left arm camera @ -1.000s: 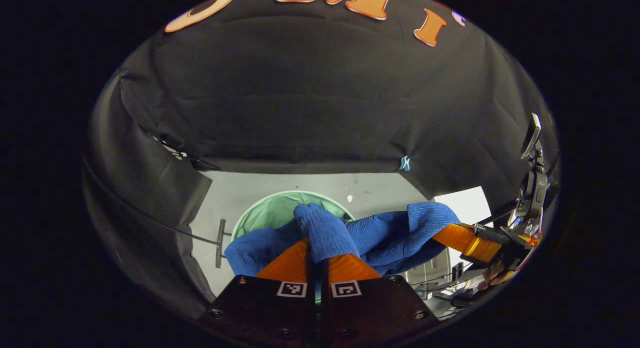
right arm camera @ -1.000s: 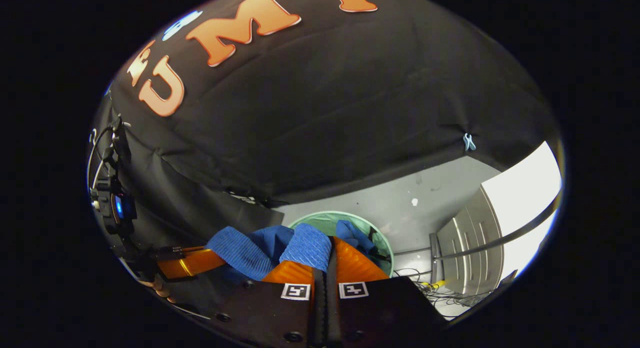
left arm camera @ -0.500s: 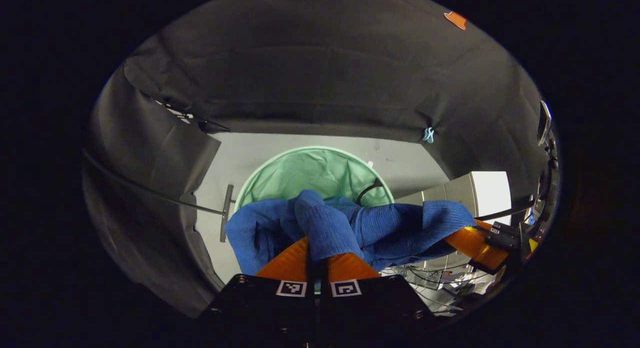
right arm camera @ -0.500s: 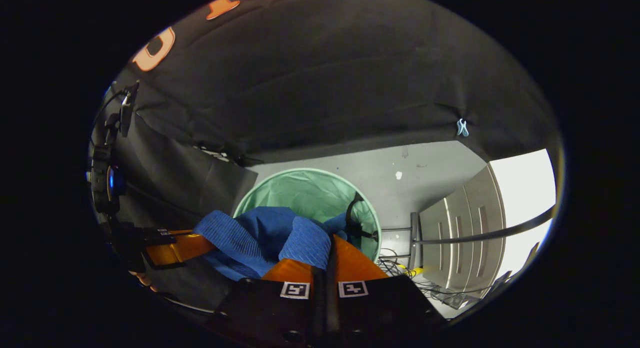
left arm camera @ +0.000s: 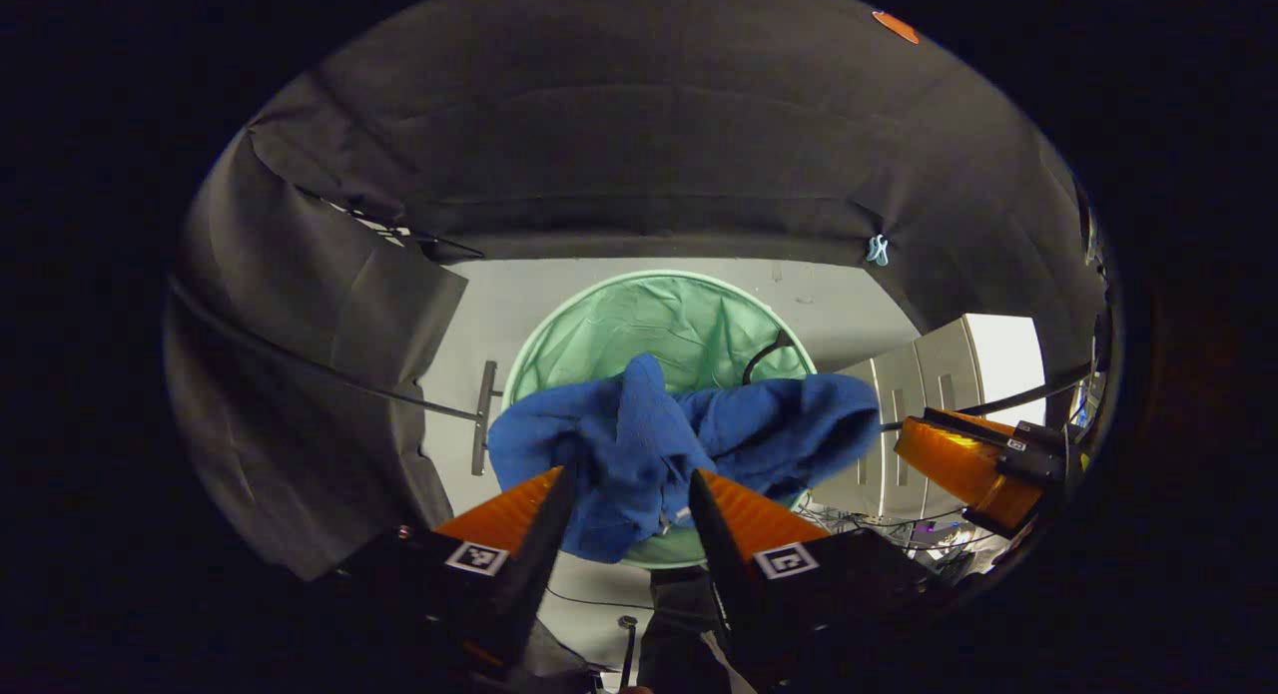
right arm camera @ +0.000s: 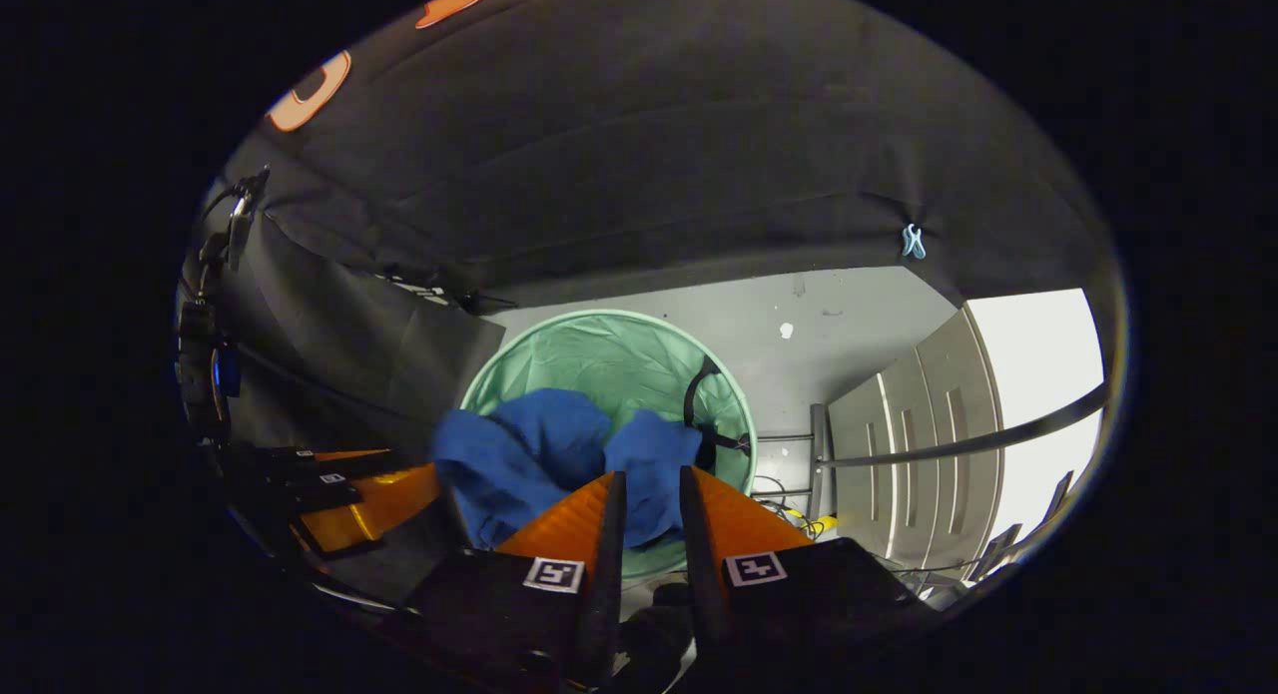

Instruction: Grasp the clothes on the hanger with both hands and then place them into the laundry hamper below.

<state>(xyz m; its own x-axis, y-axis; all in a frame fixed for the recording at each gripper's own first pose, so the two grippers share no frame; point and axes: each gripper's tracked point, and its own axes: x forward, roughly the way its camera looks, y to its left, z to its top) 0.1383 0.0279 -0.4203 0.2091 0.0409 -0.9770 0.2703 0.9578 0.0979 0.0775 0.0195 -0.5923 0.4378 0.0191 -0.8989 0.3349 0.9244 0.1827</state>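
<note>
A black cloth wall hangs in folds across the far side of the booth and wraps around on the left. A small pale blue clip pinches the cloth near its lower right edge. Below the cloth lies a plain grey floor with a few small white marks. To the right stands a grey cabinet, brightly lit from the right, with a tangle of cables on the floor beside it.
</note>
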